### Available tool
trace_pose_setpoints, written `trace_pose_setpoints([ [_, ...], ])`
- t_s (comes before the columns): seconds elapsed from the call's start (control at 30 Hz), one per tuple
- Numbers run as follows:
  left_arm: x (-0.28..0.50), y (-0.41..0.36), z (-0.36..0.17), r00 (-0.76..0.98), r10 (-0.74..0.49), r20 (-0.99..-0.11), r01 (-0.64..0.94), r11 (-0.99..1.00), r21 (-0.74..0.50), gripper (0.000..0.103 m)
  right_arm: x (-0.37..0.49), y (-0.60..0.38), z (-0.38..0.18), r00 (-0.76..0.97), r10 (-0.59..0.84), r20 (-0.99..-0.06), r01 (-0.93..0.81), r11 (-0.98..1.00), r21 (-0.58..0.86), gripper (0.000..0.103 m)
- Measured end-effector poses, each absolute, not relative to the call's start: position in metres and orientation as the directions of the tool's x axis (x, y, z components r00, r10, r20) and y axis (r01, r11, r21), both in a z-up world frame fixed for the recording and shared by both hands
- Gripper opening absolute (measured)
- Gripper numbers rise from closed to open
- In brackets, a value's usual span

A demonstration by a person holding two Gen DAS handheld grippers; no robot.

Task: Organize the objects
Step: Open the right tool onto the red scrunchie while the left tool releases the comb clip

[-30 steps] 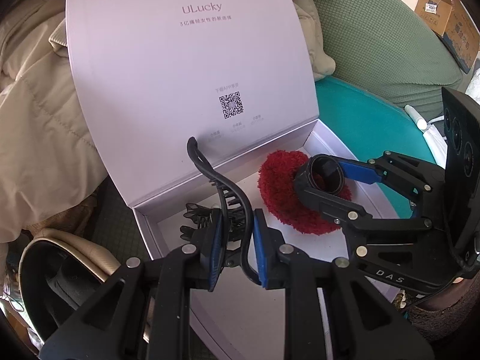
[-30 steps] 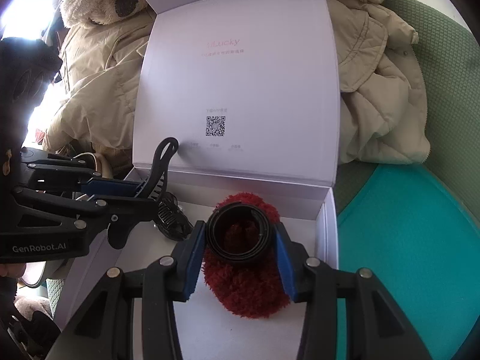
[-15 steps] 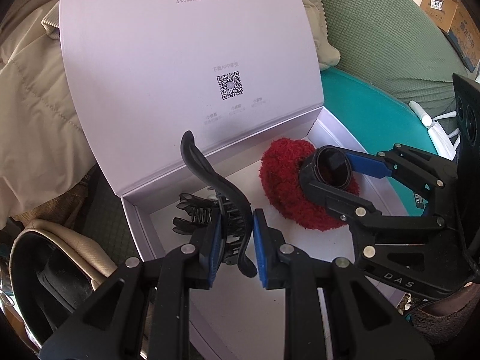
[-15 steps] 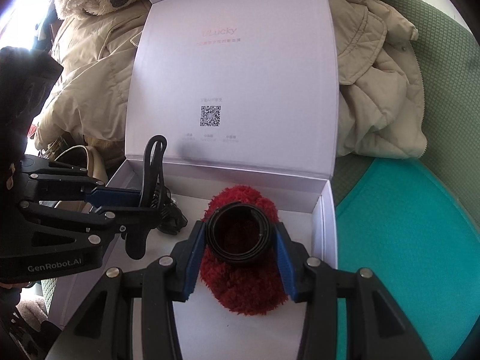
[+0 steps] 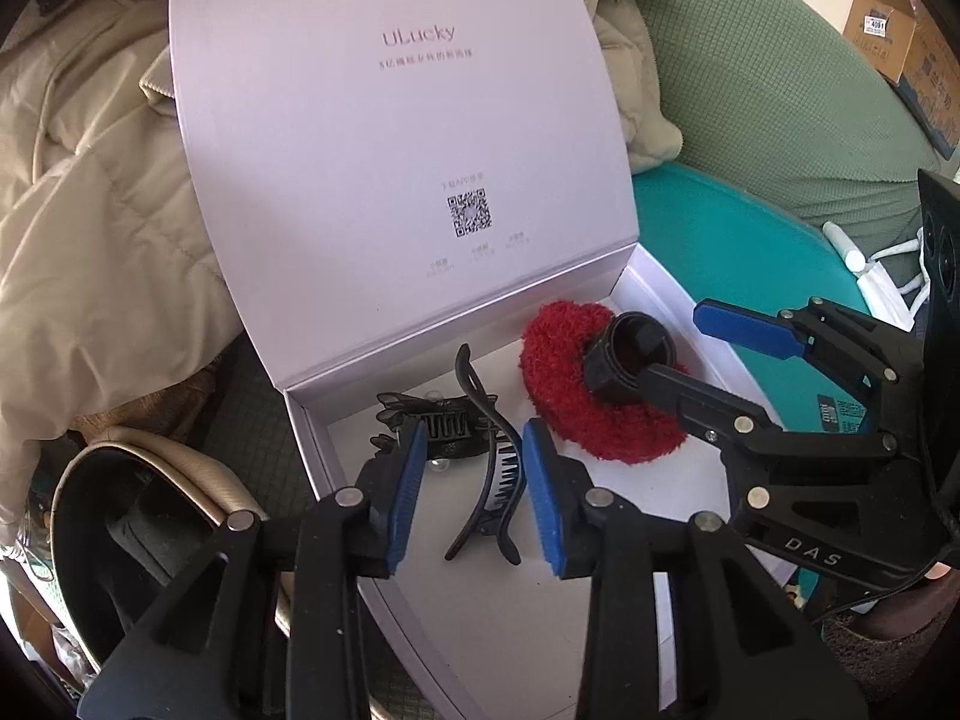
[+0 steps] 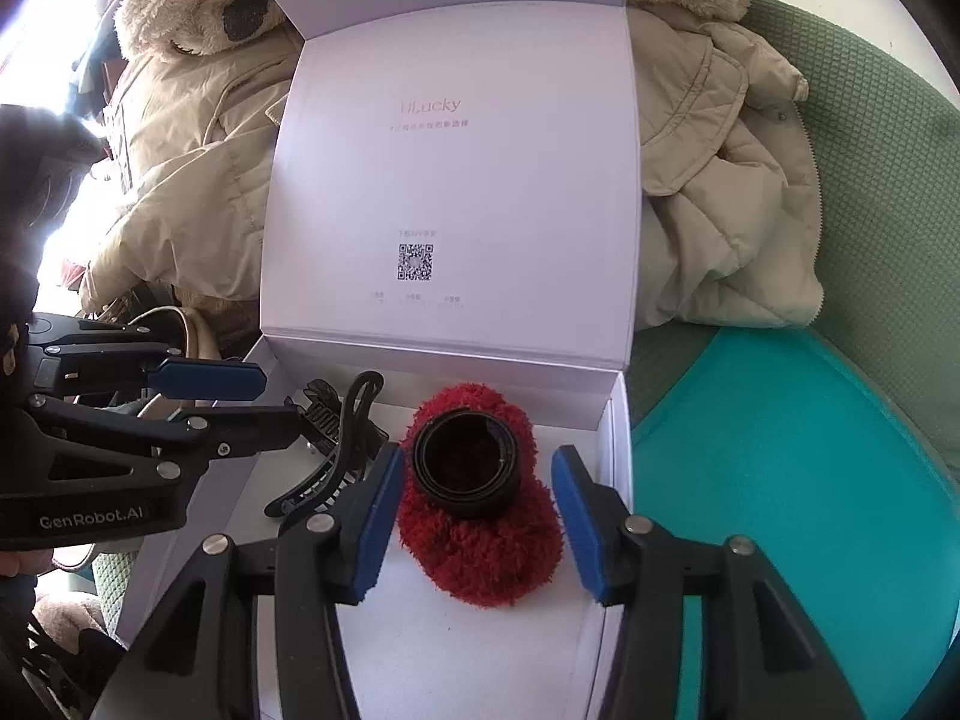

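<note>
A white box stands with its lid up. On its floor a long black claw clip lies between the blue pads of my left gripper, whose jaws are opening and no longer touch it. A second black clip lies just behind it. At the box's right side a black ring rests on a red fluffy scrunchie. My right gripper straddles the ring with its jaws opening and a gap at each pad. In the right wrist view the left gripper hovers over the claw clip.
A beige padded jacket is heaped behind the lid on a green sofa. A teal cushion lies right of the box, and a beige-rimmed bag sits left of it. A cardboard carton stands far right.
The left jaws have parted and the long claw clip has dropped from upright to flat on the box floor. The right jaws have widened away from the black ring.
</note>
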State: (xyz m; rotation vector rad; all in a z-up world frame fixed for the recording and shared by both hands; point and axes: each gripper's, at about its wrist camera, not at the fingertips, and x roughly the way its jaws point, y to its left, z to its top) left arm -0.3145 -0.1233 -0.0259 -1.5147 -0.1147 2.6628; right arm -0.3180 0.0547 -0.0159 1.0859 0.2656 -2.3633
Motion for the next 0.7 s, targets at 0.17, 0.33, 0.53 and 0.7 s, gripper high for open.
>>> trace_pose_setpoints([
  [0.17,-0.306,-0.123,-0.011,-0.528,0.093,-0.844,-0.015,-0.995,-0.100,0.032,-0.308,0.060,-0.005,-0.560,-0.379,-0.737,0.531,-0.847,0.031,0.052],
  [0.33,-0.296,-0.122,0.009,-0.551,0.085,-0.830,-0.004,-0.995,-0.099,0.032,-0.299,0.060,0.013,-0.580,-0.386,-0.717,0.534,-0.845,0.023,0.052],
  [0.53,-0.277,-0.118,0.031,-0.574,0.086,-0.814,-0.006,-0.995,-0.100,0.032,-0.284,0.067,0.033,-0.604,-0.395,-0.692,0.535,-0.845,0.016,0.052],
  [0.7,-0.262,-0.115,0.048,-0.597,0.077,-0.798,-0.001,-0.995,-0.095,0.032,-0.269,0.070,0.049,-0.619,-0.403,-0.674,0.541,-0.841,0.006,0.052],
])
